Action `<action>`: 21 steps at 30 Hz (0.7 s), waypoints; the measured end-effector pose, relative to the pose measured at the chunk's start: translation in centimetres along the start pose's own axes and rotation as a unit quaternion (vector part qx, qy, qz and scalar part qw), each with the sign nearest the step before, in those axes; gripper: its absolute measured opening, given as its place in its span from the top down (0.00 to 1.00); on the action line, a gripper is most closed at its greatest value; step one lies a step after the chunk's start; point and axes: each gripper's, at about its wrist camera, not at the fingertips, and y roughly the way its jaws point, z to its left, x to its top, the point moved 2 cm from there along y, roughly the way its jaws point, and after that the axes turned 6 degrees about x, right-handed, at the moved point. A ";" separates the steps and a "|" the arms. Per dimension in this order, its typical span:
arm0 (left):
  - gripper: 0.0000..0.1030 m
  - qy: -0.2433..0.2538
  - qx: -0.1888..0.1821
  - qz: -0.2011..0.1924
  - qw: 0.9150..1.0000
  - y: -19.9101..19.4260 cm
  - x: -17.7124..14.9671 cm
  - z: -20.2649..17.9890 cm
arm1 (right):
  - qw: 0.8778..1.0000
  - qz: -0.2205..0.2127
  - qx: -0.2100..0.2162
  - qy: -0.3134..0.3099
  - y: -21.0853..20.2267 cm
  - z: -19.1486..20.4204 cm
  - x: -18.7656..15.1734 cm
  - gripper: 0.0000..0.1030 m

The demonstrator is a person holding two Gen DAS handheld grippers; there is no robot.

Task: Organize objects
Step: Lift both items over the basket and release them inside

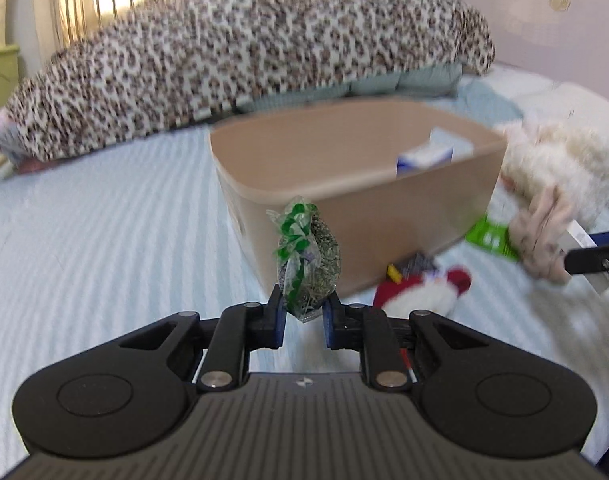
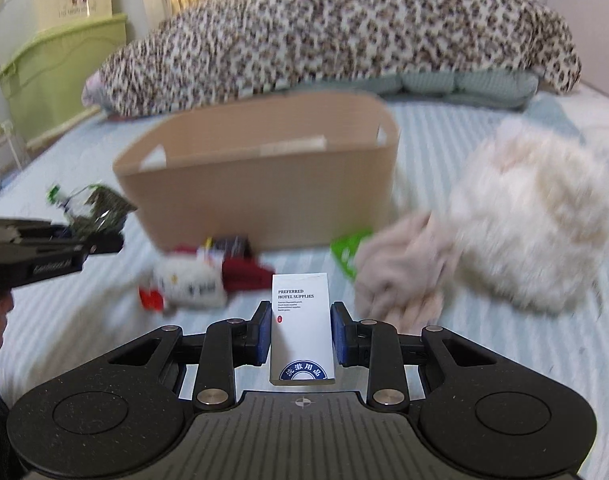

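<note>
My left gripper is shut on a clear bag of dried herbs with green print, held above the bed in front of the tan bin. It also shows in the right wrist view. My right gripper is shut on a white box printed "Preferred Hotel Supplies", held above the bed, short of the tan bin. A blue and white box lies inside the bin.
On the striped bed sheet lie a red and white plush, a dark small box, a green packet, a beige cloth and a white fluffy item. A leopard-print pillow lies behind the bin.
</note>
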 end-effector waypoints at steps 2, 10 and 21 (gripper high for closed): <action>0.80 -0.004 -0.003 -0.019 1.000 -0.9 1.2 -0.1 | 1.000 -0.023 -0.001 0.000 -0.6 -0.2 1.4 0.73; 0.80 -0.015 -0.001 -0.068 0.998 -0.9 6.2 -1.7 | 0.996 -0.092 0.004 0.003 -0.6 -1.0 7.4 0.73; 0.80 -0.038 0.026 -0.037 0.998 6.0 11.5 -2.7 | 0.993 -0.111 -0.015 -0.039 5.8 -0.3 13.4 0.73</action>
